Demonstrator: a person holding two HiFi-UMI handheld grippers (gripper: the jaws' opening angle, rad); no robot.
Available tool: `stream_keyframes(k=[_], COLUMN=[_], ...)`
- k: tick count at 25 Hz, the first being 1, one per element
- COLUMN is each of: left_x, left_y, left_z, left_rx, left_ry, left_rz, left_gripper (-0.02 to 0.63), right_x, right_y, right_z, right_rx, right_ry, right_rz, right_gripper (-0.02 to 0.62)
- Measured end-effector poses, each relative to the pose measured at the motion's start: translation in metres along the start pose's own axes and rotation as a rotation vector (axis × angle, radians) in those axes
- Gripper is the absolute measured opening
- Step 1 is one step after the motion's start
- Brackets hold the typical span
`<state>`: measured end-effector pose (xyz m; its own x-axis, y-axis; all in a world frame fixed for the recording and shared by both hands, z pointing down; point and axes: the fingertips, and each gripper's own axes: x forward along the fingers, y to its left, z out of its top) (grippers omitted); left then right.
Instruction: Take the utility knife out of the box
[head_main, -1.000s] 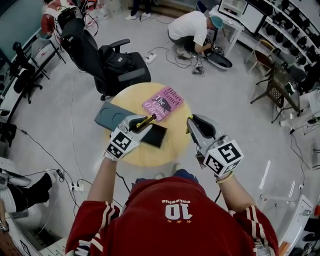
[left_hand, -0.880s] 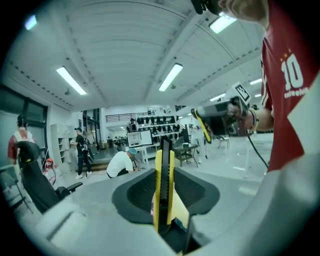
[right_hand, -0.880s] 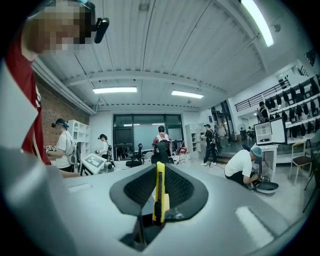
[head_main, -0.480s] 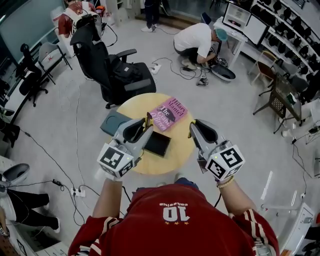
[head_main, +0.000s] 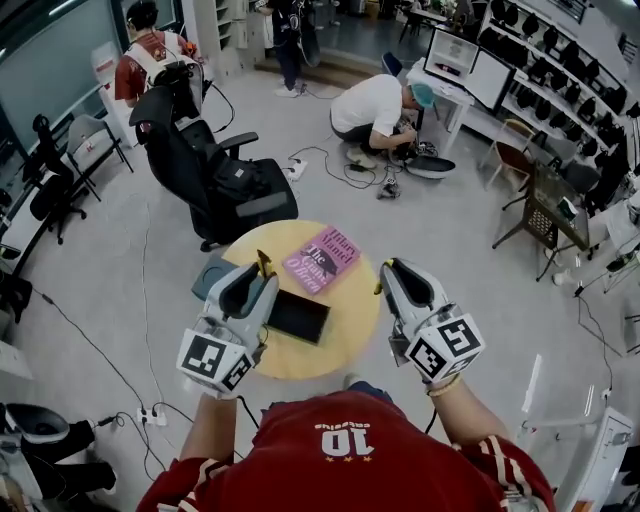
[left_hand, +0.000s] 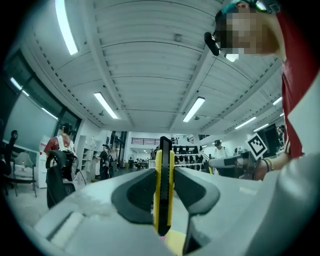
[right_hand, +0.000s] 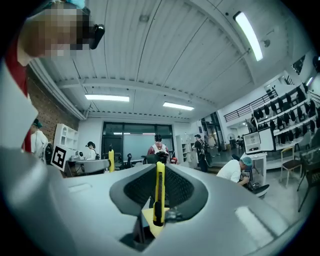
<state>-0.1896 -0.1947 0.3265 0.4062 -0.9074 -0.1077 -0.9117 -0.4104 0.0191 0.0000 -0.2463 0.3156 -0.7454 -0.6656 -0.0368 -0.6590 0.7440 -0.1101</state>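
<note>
Left tool pinches utility knife, tip jutting forward (right tool pinches yellow strip).

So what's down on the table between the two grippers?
The black box. In the head view it lies on the round table between the left gripper and the right gripper, nearer the left.

Lit brightly and evenly from overhead ceiling light strips; showed soft shadows, fisheye bending with black vignetted corners, and blur across the left gripper housing nearest the lens.
</note>
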Motion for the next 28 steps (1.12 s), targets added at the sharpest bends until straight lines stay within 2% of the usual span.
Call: stream_keyframes(k=[3, 12, 28], left_x=[-0.006, -0.010, -0.013], left_y=[0.010, 0.025, 0.022], left_z=[-0.001, -0.001, -0.002], left_rx=[-0.026, 0.027, 0.006], left_ry=[-0.006, 0.011, 0.008], left_rz=[0.052, 0.124, 0.093], left_gripper=[0.129, 0.127, 0.129], right_x=[-0.001, 0.009, 0.000], right_y=[-0.001, 0.000, -0.004], right_z=[0.002, -0.005, -0.009], right_rx=[-0.022, -0.035, -0.029], right_ry=[-0.005, 0.009, 0.006], right_rz=[-0.016, -0.024, -0.067], right_gripper=[0.050, 0.049, 0.049])
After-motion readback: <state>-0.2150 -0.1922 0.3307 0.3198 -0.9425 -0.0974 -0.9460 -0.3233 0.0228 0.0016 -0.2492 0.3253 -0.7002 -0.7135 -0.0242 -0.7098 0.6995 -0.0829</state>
